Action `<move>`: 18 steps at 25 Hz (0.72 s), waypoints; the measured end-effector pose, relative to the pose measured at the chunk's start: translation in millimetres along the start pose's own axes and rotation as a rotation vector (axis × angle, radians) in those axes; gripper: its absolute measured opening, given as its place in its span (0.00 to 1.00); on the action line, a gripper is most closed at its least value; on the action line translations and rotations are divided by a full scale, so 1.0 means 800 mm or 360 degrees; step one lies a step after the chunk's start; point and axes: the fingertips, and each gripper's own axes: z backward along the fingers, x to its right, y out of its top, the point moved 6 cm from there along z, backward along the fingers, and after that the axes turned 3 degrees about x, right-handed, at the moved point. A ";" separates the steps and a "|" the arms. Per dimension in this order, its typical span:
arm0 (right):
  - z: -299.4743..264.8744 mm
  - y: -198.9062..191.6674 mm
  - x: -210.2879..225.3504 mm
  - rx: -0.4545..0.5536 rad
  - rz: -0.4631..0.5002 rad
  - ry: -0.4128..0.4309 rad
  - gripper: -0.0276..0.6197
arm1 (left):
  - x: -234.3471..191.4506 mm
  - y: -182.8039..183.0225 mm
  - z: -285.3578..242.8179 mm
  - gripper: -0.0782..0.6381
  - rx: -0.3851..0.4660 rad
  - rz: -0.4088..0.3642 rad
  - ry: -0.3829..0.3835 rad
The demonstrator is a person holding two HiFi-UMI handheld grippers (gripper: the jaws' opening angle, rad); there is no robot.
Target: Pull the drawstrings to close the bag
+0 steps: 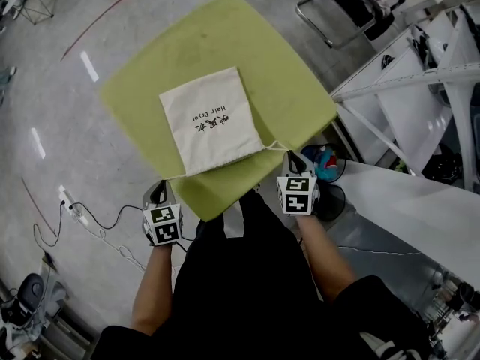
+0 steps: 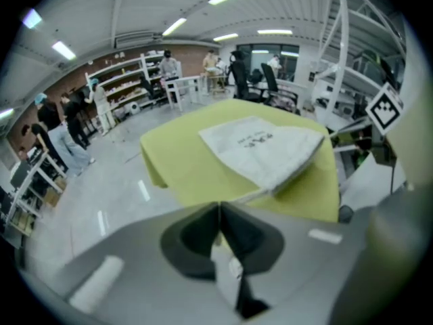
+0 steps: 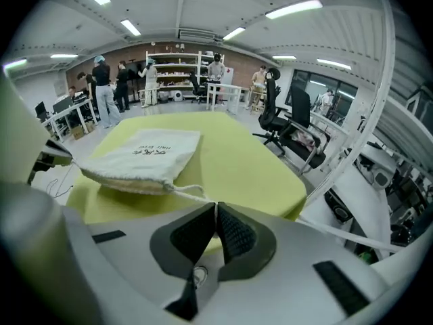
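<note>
A white cloth drawstring bag [image 1: 204, 118] with dark print lies flat on the yellow-green table [image 1: 285, 66], its mouth toward me. A thin white drawstring [image 1: 275, 147] runs from the bag's near right corner into my right gripper [image 1: 294, 158], which is shut on it. Another drawstring [image 1: 175, 176] leads from the near left corner to my left gripper [image 1: 159, 190], also shut on it. In the left gripper view the jaws [image 2: 218, 206] meet with the drawstring [image 2: 256, 193] running toward the bag [image 2: 260, 147]. In the right gripper view the jaws [image 3: 215, 206] pinch the drawstring [image 3: 187, 193] just in front of the bag [image 3: 143, 156].
Both grippers hang just off the table's near edges. White metal frames and panels [image 1: 420, 88] stand at the right, with an office chair [image 1: 349, 10] beyond them. A cable and power strip [image 1: 73, 210] lie on the floor at the left. People and shelves [image 3: 169, 73] are far behind.
</note>
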 end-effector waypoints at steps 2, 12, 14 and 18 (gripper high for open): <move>0.007 0.016 0.004 0.0053 0.0018 -0.0018 0.07 | -0.011 0.014 0.006 0.13 0.0047 -0.0003 0.0035; 0.049 0.111 0.027 0.0405 0.0069 -0.0118 0.07 | -0.062 0.091 0.053 0.13 0.0340 0.0021 0.0228; 0.059 0.129 0.033 0.0469 0.0102 -0.0142 0.07 | -0.069 0.107 0.063 0.13 0.0402 0.0038 0.0255; 0.077 0.158 0.044 0.0583 0.0124 -0.0170 0.07 | -0.083 0.136 0.083 0.13 0.0533 0.0083 0.0313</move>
